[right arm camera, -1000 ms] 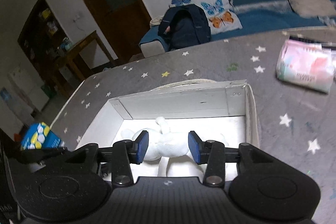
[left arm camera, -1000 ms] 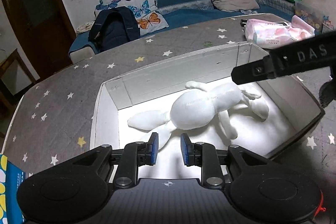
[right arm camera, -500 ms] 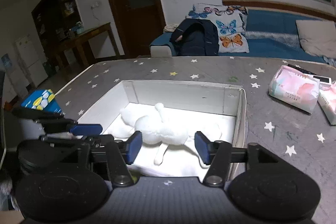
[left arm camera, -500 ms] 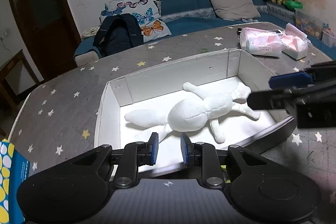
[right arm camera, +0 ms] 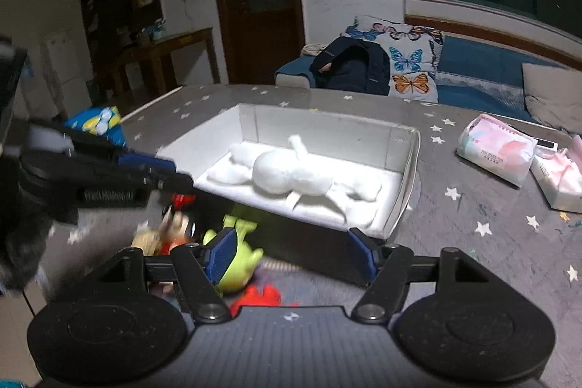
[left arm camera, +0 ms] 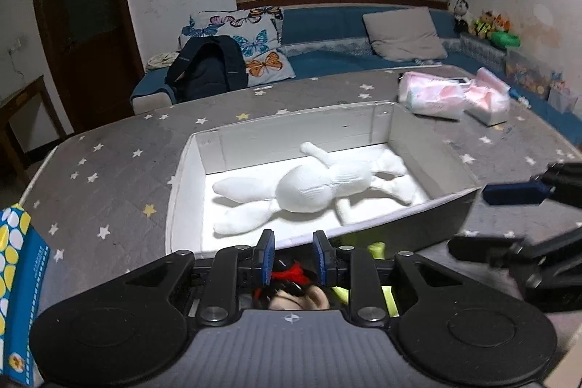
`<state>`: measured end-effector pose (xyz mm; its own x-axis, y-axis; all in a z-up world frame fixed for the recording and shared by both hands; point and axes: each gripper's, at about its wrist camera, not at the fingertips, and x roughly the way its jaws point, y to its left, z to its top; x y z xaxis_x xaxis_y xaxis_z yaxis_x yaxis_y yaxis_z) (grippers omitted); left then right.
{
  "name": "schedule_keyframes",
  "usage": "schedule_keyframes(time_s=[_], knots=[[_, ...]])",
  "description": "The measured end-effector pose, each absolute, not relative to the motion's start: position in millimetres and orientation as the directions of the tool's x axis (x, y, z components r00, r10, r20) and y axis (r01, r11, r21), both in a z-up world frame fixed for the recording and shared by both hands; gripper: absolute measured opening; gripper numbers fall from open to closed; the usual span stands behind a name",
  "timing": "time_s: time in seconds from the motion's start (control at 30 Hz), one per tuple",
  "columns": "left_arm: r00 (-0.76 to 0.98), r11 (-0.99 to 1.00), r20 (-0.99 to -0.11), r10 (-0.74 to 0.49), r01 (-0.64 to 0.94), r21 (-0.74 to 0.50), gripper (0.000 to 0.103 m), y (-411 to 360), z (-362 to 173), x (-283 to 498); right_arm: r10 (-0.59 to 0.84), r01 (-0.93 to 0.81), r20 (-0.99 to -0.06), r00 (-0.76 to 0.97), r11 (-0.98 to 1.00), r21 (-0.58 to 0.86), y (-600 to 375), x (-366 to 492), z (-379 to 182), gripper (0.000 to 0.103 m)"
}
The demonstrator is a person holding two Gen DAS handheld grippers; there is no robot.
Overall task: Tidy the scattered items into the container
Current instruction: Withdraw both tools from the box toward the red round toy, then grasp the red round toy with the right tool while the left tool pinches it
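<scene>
A white open box [left arm camera: 185,177] [right arm camera: 409,170] stands on the grey star-patterned table, with a white plush rabbit [left arm camera: 313,186] [right arm camera: 287,170] lying in it. My left gripper [left arm camera: 291,253] is open, empty, just short of the box's near wall, above a small doll with a red bow [left arm camera: 291,282] [right arm camera: 178,224]. My right gripper [right arm camera: 291,257] is wide open and empty near the box's near corner. A green alien toy [right arm camera: 236,264] lies by its left finger, a red toy [right arm camera: 262,295] below it.
Pink tissue packs [left arm camera: 433,97] [right arm camera: 498,151] lie at the far right of the table. A blue and yellow box [left arm camera: 18,279] [right arm camera: 96,120] sits at the left edge. A sofa with cushions and a dark backpack [left arm camera: 207,68] is behind the table.
Both grippers have pulled back from over the box toward the near side. The right gripper has opened wider. The small toys in front of the box have come into view.
</scene>
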<state>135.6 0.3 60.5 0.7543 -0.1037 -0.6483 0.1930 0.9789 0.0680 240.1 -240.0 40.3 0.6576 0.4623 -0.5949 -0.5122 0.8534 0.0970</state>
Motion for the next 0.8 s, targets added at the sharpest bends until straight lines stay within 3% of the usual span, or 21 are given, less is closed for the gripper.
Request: schedule_keyframes(time_s=[0.53,0.8], knots=[[0.623,0.932,-0.712,-0.325,0.338,-0.129,0.026,-27.7,36.8,110.6,0.441,-0.560,-0.671,0.596,0.827,0.046,-226.4,209.7,1.8,0.067],[0.571,0.912,-0.725,-0.384,0.355,-0.204,0.026,-32.0,30.2,119.5,0.440,-0.547,-0.682,0.584,0.834,0.071,-226.2,215.5,-8.1,0.060]])
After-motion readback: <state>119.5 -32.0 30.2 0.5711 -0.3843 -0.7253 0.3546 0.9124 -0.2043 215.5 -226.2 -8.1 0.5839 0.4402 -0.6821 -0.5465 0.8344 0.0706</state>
